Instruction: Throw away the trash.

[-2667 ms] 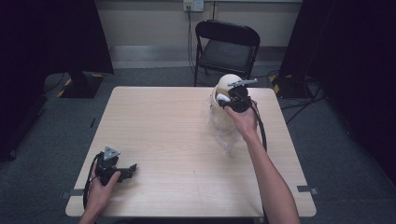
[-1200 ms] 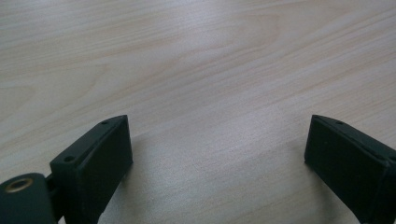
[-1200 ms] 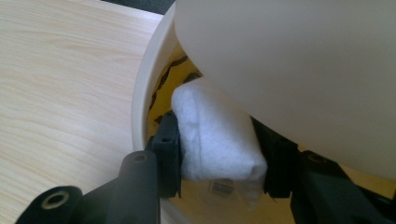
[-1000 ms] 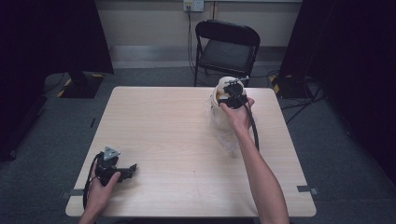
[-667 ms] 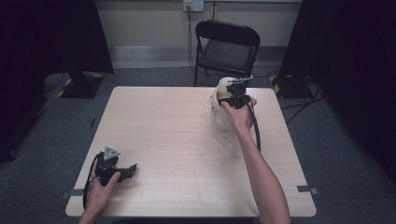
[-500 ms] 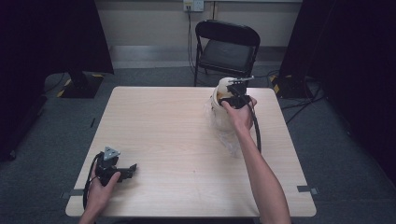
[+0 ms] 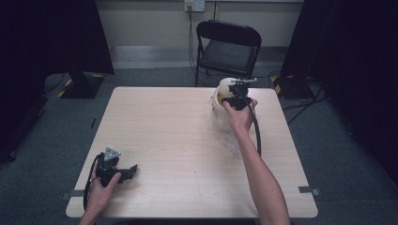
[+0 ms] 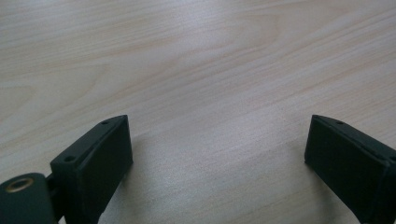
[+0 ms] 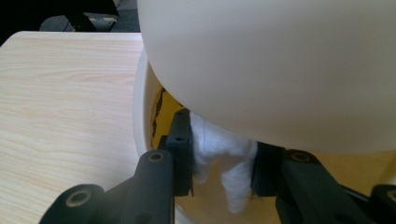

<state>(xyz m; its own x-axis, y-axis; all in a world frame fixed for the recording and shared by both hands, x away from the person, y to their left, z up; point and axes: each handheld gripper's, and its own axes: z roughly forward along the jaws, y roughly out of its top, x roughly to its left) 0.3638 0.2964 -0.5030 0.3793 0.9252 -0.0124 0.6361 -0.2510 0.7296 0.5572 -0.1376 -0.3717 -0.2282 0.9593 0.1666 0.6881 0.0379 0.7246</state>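
Two forearms come in from the near edge of the table (image 7: 187,140). The right arm stretches far forward toward the far right part of the table, its hand (image 7: 238,116) wrapped round the right gripper (image 9: 222,154), which is tipped over a cream bucket (image 7: 223,96). From the right gripper view its jaws, which have just been closing, are clamped on a white wad of cloth-like stuff (image 9: 224,156) at the bucket's rim, under a pale rounded surface; a yellow inside wall shows beside it. Crumpled clear plastic (image 7: 230,140) lies on the table by the bucket. The left hand (image 7: 99,194) rests at the near left corner, well apart, with the left gripper (image 7: 133,168) lying low on the wood, jaws spread wide and empty
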